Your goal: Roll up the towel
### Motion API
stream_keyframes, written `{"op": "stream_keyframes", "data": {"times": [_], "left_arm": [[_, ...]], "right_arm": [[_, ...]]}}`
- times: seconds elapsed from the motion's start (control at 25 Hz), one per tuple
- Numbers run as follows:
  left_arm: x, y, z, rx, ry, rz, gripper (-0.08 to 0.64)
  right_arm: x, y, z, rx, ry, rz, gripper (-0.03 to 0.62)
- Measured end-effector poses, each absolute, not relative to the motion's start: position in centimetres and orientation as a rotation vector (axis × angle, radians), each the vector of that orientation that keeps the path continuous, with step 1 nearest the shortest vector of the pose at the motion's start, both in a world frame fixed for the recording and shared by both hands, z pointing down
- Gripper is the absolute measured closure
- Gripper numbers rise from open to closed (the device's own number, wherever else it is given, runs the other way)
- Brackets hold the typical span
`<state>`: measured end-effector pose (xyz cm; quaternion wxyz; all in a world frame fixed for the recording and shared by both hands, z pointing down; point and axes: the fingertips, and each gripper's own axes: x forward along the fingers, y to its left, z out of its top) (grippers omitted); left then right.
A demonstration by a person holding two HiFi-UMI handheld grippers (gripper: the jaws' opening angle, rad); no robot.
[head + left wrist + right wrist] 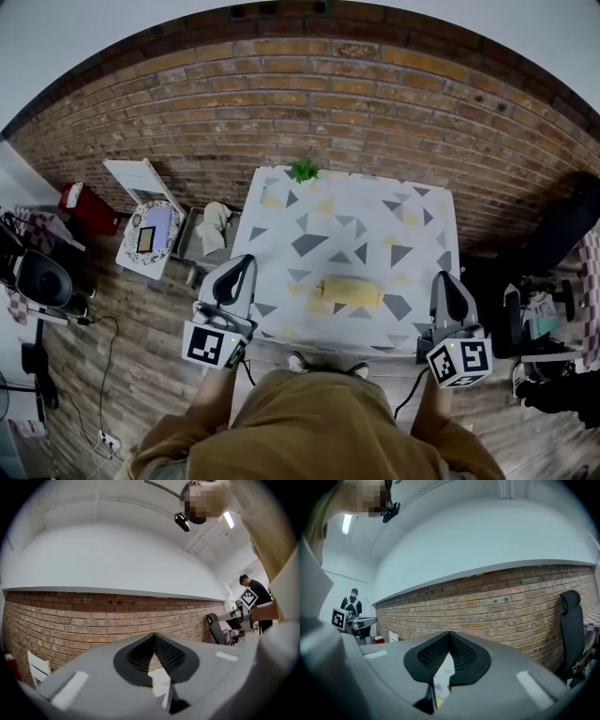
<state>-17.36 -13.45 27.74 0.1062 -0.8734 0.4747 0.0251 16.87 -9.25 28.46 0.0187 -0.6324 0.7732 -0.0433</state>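
- Towel: a yellow cloth, seemingly wound into a short roll already. It lies on the near half of the table, close to the near edge and about midway across. Its long axis runs left to right, along that edge.
- Left gripper: held at the table's near left corner. Its jaws are clenched together with nothing between them, and it is apart from the towel.
- Right gripper: held at the table's near right corner. It is likewise clenched and empty, and touches no cloth.
- Governing relation: the towel lies between the two grippers and a little farther out over the table than both. Each end of the roll faces one gripper, and neither hand looks clearly nearer. Both gripper views look level across the table at the wall beyond it, so reaching the roll would call for an inward turn and a dip. Judged from the roll's shape, the task appears at or near its end.
- Surface: the table is covered in a white cloth printed with grey and yellow triangles. It lies flat, with no other cloth on it.
- Potted plant: stands at the table's far edge, well apart from the towel.
- Room: a brick wall rises behind the table and a wood-plank floor lies to its left. A black office chair stands off the table's right side. A second person stands in the background.
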Motion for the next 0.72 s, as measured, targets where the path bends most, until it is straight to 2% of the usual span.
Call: {"op": "stream_keyframes", "data": {"times": [0.72], "left_arm": [[-16.5, -11.9, 28.2, -2.606, 1.367, 0.075, 0.497]], "right_arm": [[16.2, -7.5, 28.3, -1.994, 2.439, -0.071, 0.588]]}}
